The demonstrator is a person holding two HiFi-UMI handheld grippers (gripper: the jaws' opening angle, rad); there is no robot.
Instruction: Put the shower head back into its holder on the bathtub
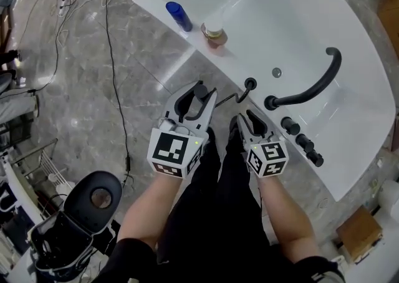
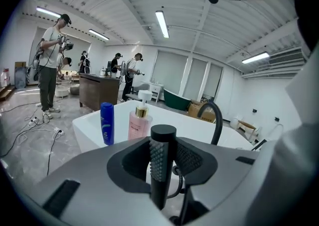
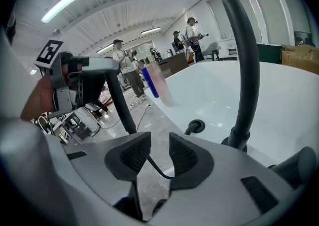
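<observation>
The black stick-shaped shower head (image 2: 162, 170) stands upright between the pads of my left gripper (image 2: 164, 163), which is shut on it. In the head view that gripper (image 1: 199, 91) hovers over the floor just beside the white bathtub's rim (image 1: 206, 63). The thin black hose (image 1: 227, 98) runs from the shower head to the round black holder (image 1: 250, 82) on the rim. My right gripper (image 1: 248, 119) is close to the left one, near the tub edge. Its jaws (image 3: 159, 153) stand apart, and the hose (image 3: 154, 169) passes through the gap without being pressed.
A curved black faucet (image 1: 312, 88) and a row of black knobs (image 1: 302, 141) sit on the rim right of the holder. A blue bottle (image 1: 179, 16) and a pink pump bottle (image 1: 214, 32) stand further along. Cables (image 1: 115, 88) cross the floor, and a black device (image 1: 93, 197) lies near my left leg.
</observation>
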